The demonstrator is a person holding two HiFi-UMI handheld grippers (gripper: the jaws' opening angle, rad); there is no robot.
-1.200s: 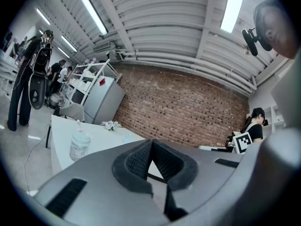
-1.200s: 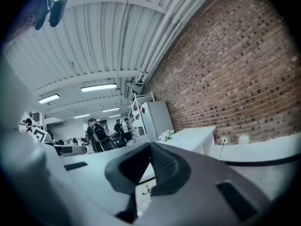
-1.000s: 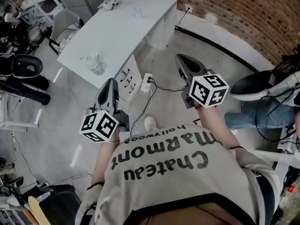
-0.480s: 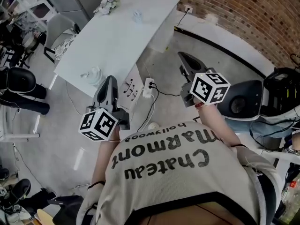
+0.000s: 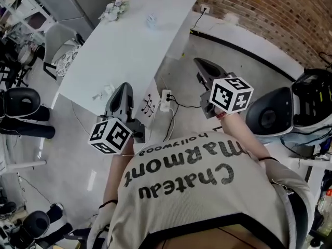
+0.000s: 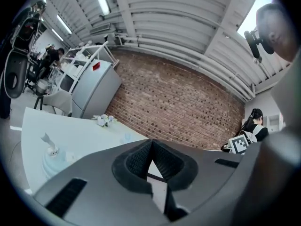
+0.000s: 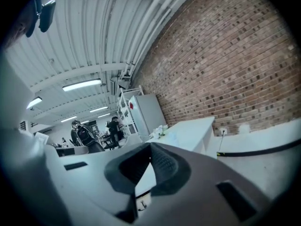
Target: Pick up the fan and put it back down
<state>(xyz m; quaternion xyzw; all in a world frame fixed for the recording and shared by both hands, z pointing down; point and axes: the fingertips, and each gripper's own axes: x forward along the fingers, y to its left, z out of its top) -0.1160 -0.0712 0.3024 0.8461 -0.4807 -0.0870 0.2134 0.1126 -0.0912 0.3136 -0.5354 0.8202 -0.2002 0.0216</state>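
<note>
Fan (image 6: 49, 155), best guess: the pale round thing with a white top at the near end of the white table (image 5: 129, 40), standing on the tabletop, apart from both grippers; too small for me to be sure. In the head view it shows just beside the tip of my left gripper (image 5: 123, 88). Left gripper is closed, pads together, holding nothing. Right gripper (image 5: 201, 64) is closed too and empty, held over the floor off the table's right side, near a power strip (image 5: 166, 95). Flowers (image 5: 111, 10) at the table's far end, brick wall (image 5: 270, 14) beyond
</note>
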